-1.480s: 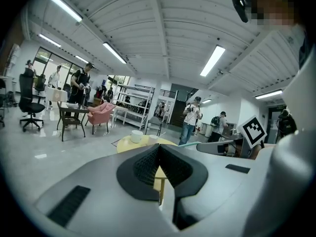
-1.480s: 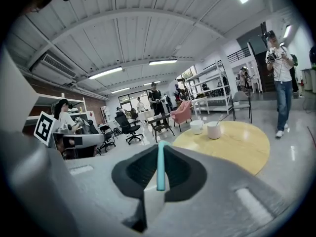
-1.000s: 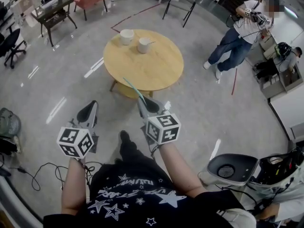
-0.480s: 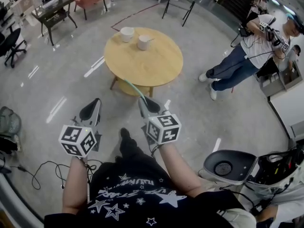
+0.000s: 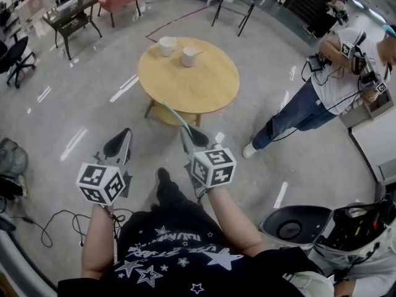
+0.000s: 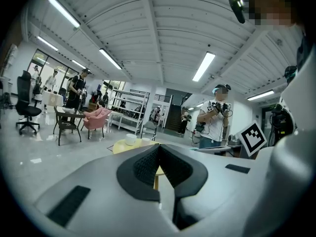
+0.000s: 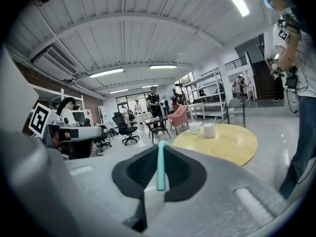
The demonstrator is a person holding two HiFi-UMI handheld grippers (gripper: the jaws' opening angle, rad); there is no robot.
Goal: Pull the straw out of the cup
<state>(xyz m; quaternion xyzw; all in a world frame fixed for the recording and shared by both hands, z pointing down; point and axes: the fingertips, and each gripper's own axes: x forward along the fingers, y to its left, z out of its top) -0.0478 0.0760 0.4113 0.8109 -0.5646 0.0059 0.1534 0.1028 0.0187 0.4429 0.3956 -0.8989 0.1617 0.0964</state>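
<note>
Right tongs pinch a teal straw; round table with two cups beyond

**Matt shells over a shiny floor**

We see a glossy grey floor that mirrors the ceiling lights in pale streaks. The round table has a light, wood-look top, smooth and matt. On it, the wide cup and the narrow cup look white and smooth (ceramic or plastic, we cannot tell). The straw is smooth teal plastic with a soft sheen. The right gripper and the left gripper have matt grey, finely grainy, plastic-looking shells, and their dark pads carry a fine ribbed texture. The shirt is black cloth with white printed stars.
</note>
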